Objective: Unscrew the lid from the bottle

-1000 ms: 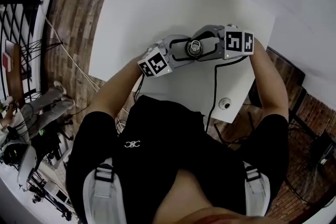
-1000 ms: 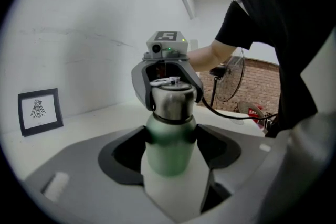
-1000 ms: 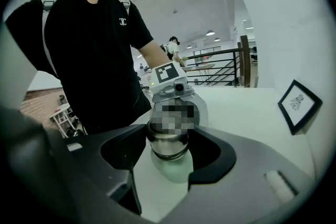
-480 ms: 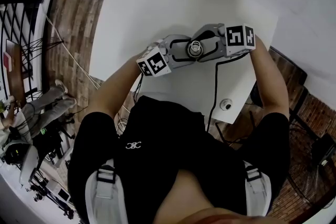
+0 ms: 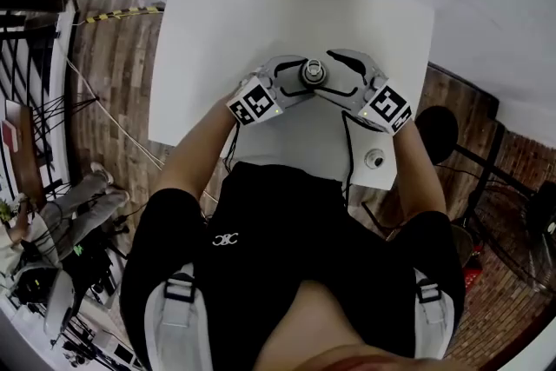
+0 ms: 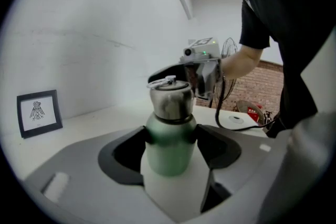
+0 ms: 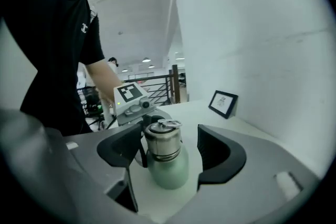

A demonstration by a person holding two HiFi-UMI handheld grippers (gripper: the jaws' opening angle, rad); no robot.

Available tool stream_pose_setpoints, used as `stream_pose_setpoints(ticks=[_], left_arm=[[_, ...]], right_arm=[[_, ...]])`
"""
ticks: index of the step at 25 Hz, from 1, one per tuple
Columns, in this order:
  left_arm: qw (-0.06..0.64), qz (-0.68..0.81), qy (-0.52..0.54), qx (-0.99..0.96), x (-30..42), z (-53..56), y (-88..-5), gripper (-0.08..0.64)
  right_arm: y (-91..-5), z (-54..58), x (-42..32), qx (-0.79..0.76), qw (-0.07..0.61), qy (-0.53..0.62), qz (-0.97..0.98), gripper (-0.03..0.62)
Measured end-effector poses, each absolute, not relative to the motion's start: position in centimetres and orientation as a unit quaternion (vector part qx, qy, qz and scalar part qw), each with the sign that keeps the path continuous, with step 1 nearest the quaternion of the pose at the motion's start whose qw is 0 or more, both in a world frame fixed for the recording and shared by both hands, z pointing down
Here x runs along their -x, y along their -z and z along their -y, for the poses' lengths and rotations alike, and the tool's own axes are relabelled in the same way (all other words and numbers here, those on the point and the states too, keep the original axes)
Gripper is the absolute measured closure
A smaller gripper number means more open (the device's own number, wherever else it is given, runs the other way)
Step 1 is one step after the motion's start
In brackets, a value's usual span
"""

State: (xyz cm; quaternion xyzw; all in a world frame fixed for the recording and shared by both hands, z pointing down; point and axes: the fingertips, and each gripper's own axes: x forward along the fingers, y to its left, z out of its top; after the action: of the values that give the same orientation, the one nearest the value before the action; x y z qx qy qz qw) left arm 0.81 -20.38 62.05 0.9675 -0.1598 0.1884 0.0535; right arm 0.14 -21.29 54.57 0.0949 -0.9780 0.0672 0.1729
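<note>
Lid (image 7: 161, 140) sits ungripped between your right gripper (image 7: 169, 150), whose jaws have just been opening and stand spread. Centre them on it, squeeze, then twist, while your left gripper (image 6: 171, 135) pinches the bottle (image 6: 165, 157); its hold seems firm.

The left gripper (image 6: 172, 134) has a pale grey shell, and the pads (image 6: 123, 152) inside its jaws are matt black. On its rear end sits a marker cube (image 5: 254, 102) printed with black squares on white. Between the jaws, the bottle (image 7: 169, 165) has a soft mint-green body, and its lid (image 7: 161, 147) is brushed silver steel with a darker band at the base. Under the gripper the table (image 5: 243, 22) is plain white. Far beyond the jaw tips a framed picture (image 6: 38, 113) shows a dark figure on white inside a black frame. Behind the gripper are a black cable (image 5: 352, 161) and the person's black shirt (image 5: 287, 248) with a small white emblem. To its outer side, the floor (image 5: 113, 74) is brown planking.
</note>
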Motion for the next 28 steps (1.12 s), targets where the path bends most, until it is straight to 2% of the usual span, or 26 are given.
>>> stream_pose_setpoints(ticks=[6, 11, 12, 13, 17, 22, 28], left_arm=[[0.058, 0.184, -0.184, -0.964, -0.8, 20.6, -62.2, 0.201], [0.062, 0.189, -0.187, -0.962, -1.0, 20.5, -62.0, 0.201], [0.063, 0.19, -0.188, -0.962, -1.0, 20.5, -62.0, 0.201], [0.063, 0.191, -0.188, -0.961, -1.0, 20.4, -61.9, 0.201], [0.061, 0.189, -0.187, -0.962, -0.7, 19.8, -61.4, 0.201], [0.063, 0.188, -0.186, -0.962, -0.8, 20.1, -61.7, 0.201], [0.065, 0.195, -0.189, -0.96, -1.1, 20.6, -62.0, 0.201]], right_arm=[[-55.4, 20.9, 0.5, -0.33, 0.096, -0.112, 0.933, 0.282], [-55.5, 21.2, 0.3, -0.436, 0.101, -0.082, 0.891, 0.301], [-55.4, 21.3, 0.2, -0.443, 0.101, -0.079, 0.887, 0.336], [-55.5, 21.2, 0.1, -0.443, 0.102, -0.077, 0.887, 0.342], [-55.0, 20.4, 0.6, -0.389, 0.11, -0.062, 0.913, 0.345], [-53.6, 21.3, 0.3, -0.292, 0.085, -0.065, 0.951, 0.345], [-50.1, 23.4, -1.8, -0.298, 0.04, -0.069, 0.951, 0.345]])
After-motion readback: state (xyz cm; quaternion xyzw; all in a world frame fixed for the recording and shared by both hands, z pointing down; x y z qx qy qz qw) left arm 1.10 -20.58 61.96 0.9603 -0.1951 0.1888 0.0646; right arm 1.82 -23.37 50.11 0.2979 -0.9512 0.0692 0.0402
